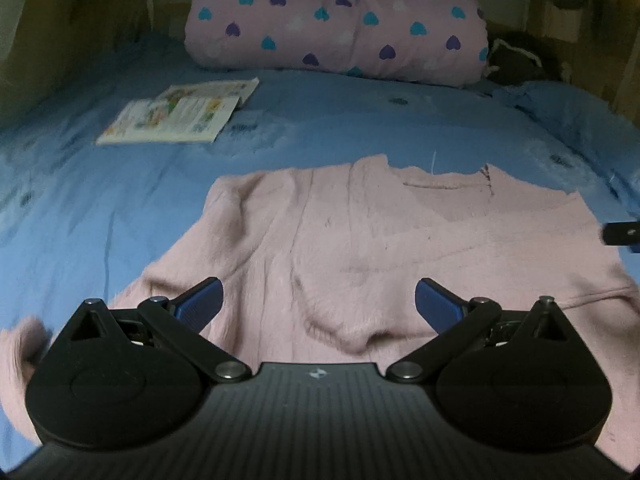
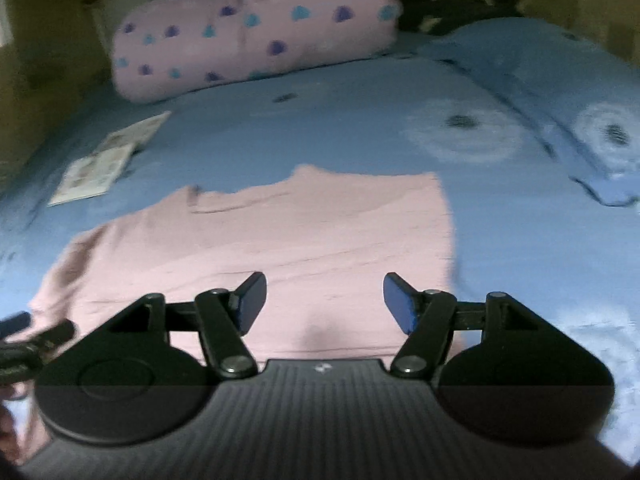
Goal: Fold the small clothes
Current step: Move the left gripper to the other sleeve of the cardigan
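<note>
Fuzzy pink knit sweater (image 1: pixel 360 248) lay spread on the blue bedsheet (image 1: pixel 100 200), filling the lower centre of frame. Left claw (image 1: pixel 318 300) and right claw (image 2: pixel 324 300) hovered wide open, empty. Risk: thick wrinkled fabric bunching, only one layer pinched.

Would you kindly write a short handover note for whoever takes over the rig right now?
Left tongs: open, empty, above the near part of the pink sweater.
Right tongs: open, empty, above the sweater's near right side.
Sweater: spread mostly flat on the blue bedsheet, right side edge straight, left sleeve trailing toward the near left.
Booklets and heart-print pillow lie farther back.
Done: garment laid out; whether the right side is already folded in, I cannot tell.
Left: fold the left sleeve and body.
</note>
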A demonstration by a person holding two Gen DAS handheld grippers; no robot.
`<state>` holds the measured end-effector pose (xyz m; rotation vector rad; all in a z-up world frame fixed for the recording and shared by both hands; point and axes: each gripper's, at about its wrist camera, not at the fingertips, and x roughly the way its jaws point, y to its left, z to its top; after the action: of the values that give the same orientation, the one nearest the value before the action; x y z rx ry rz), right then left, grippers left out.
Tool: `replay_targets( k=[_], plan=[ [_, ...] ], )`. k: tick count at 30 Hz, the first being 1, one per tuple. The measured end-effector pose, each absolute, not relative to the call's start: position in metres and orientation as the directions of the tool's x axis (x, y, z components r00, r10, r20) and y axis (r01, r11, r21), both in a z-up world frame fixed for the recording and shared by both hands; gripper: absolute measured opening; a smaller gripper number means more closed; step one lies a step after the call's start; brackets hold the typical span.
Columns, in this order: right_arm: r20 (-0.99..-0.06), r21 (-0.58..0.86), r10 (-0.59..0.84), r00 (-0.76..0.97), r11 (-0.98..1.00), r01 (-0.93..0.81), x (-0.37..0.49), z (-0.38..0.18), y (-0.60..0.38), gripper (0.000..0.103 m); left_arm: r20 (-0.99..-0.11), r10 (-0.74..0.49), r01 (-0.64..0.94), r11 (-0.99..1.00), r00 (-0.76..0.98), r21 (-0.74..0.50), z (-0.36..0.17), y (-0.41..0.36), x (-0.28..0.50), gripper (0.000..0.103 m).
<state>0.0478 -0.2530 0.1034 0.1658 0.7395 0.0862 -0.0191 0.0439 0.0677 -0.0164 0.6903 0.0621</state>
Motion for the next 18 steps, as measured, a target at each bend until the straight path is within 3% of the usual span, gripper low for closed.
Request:
replay_targets(
  k=[5,11,18],
  plan=[
    [-0.662,0.193,0.079,0.746,0.979,0.068,0.057,0.082,-0.276,0.067,-0.646,0.099,-0.039,0.994,0.757,0.107,0.057,0.026,0.0,0.097],
    [-0.628,0.147,0.051,0.777,0.988,0.054,0.072,0.06,-0.273,0.067,-0.637,0.129,-0.073,0.991,0.76,0.113,0.044,0.021,0.005,0.09],
    [-0.527,0.285,0.127,0.84,0.958,0.033,0.079,0.065,-0.29,0.067,-0.64,0.044,0.0,0.998,0.767,0.069,0.036,0.016,0.011,0.09]
  ],
)
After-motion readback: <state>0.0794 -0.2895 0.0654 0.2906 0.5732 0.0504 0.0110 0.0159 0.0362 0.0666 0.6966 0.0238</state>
